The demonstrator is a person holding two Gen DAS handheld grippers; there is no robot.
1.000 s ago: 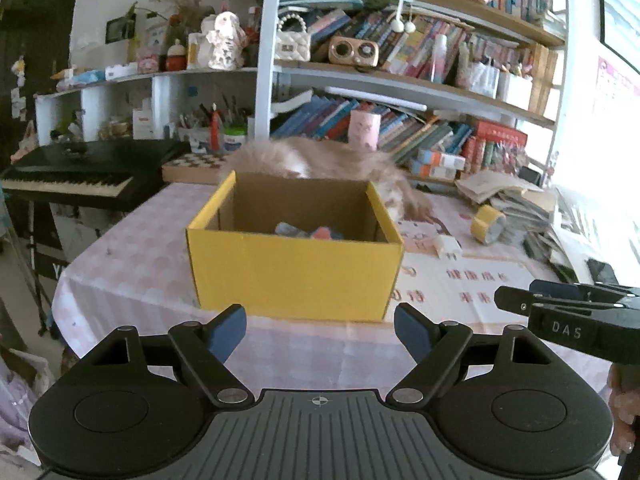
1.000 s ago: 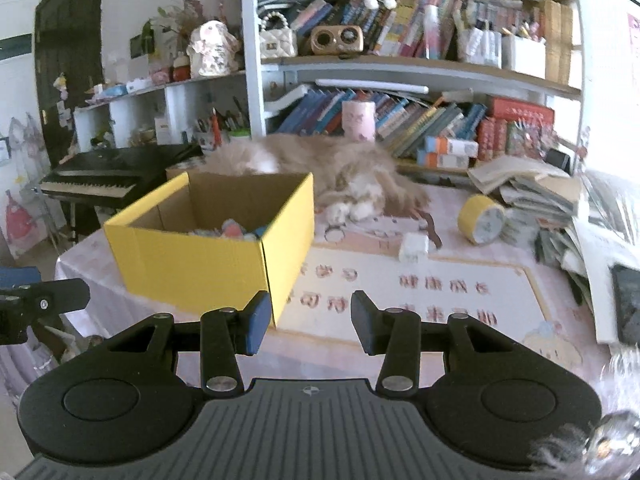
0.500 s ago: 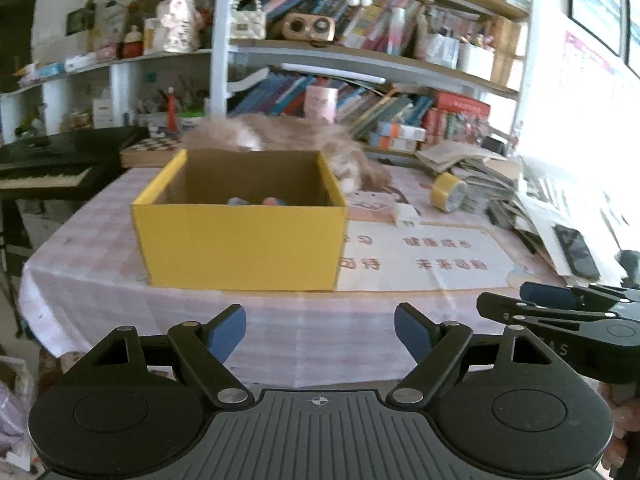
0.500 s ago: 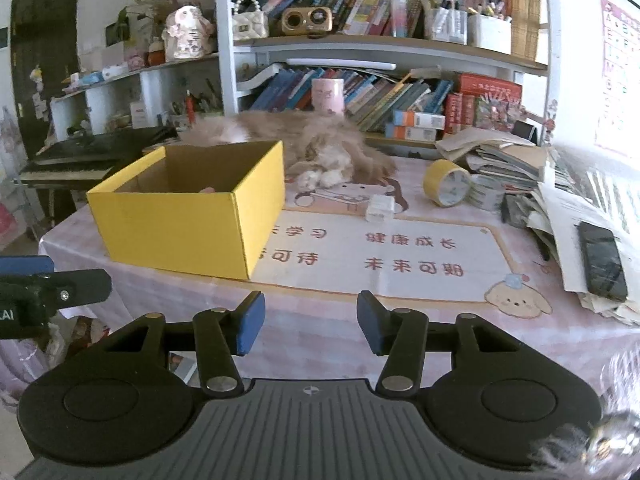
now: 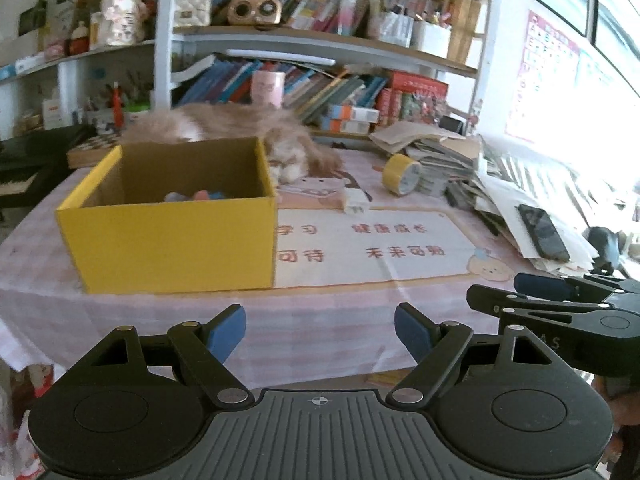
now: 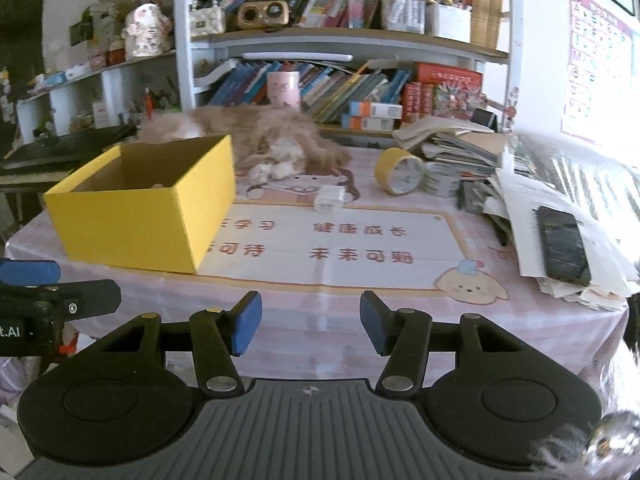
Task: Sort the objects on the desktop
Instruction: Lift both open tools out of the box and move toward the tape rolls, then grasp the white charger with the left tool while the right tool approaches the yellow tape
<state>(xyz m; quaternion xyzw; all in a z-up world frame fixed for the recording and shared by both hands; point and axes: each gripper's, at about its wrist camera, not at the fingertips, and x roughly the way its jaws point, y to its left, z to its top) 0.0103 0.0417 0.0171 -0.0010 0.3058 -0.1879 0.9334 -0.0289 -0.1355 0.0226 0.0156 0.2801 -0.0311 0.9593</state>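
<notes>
red chinese characters on desk mat [image 6: 340,240], "未来可期"

Behind your work you have a fluffy tan-and-white cat [image 6: 256,140] lying on the desk [image 6: 304,320] — beyond it, white shelves crammed with books [image 6: 344,46], a pink printed mug [image 6: 283,89] and a black piano keyboard [image 5: 28,160] at far left.

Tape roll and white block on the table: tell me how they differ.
The tape roll is yellow, round and hollow, standing on its edge; the white block is boxy and lies flat. The tape roll looks clearly bigger than the white block. The tape roll leans by the stack of books and papers, while the white block sits alone at the far edge of the printed mat. Both rest loose on the table, outside the yellow box.
</notes>
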